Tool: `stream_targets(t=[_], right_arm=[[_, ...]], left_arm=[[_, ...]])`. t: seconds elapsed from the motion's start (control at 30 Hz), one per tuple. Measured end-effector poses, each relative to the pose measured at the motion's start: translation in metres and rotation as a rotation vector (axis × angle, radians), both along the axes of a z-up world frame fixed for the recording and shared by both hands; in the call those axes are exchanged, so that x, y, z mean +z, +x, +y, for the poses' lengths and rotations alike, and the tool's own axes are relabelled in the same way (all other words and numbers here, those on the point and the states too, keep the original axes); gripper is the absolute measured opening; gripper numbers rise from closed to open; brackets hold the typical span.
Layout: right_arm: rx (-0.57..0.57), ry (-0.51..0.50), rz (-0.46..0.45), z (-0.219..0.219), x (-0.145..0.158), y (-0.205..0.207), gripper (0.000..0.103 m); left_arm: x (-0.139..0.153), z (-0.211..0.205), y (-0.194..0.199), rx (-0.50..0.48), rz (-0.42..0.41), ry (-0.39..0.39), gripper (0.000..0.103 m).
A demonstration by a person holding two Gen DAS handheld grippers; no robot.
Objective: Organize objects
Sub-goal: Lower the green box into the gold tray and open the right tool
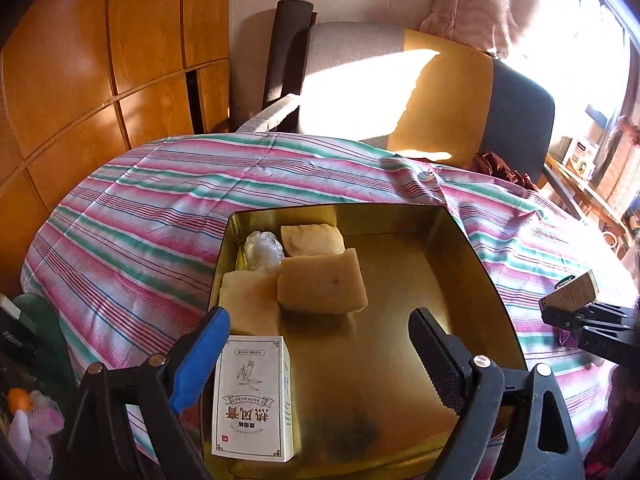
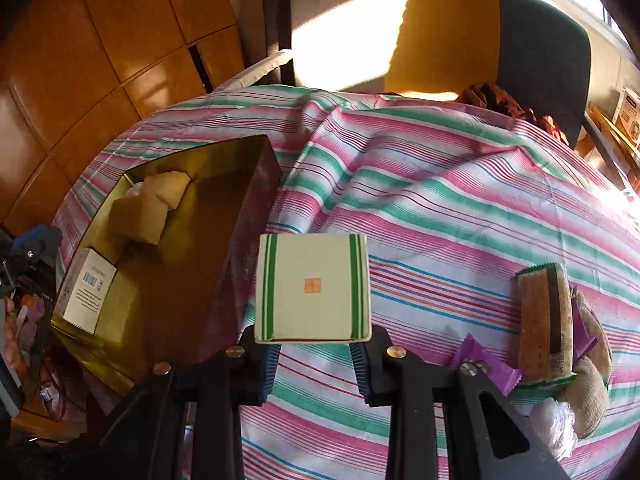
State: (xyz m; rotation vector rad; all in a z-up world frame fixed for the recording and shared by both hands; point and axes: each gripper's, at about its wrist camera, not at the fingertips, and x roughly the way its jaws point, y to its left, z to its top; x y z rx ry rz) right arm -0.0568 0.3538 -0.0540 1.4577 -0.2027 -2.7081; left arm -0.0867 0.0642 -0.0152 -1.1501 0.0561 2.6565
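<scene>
My right claw [image 2: 314, 350] grips the green-striped box [image 2: 312, 288] beside the gold tin [image 2: 240, 232], seen only here, while my left claw [image 1: 316, 344] gapes wide over the tin's white carton [image 1: 254, 396].

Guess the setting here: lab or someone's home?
Most likely a lived-in home, perhaps a dining corner: a striped tablecloth over the table, an upholstered chair by a sunny window, wooden cabinet doors, and a gold tin of household odds.
</scene>
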Motion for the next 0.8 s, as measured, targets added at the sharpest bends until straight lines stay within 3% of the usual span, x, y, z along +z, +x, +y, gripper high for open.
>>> stream_targets(t=[0.3,0.73,0.8], right_arm=[[0.146,0.037,-0.009,-0.079,0.024,-0.045,0.031],[0.202,0.124,-0.253,-0.147,-0.040,-0.143,0.031],[0.198,0.076,-0.283,-0.149,-0.047,-0.157,0.040]], left_arm=[[-0.004,-0.026,0.006,0.016,-0.014,0.048,0.092],[-0.015,-0.073,0.018,0.075,-0.047,0.127,0.092],[-0.017,-0.077,0.018,0.082,-0.059,0.137,0.092]])
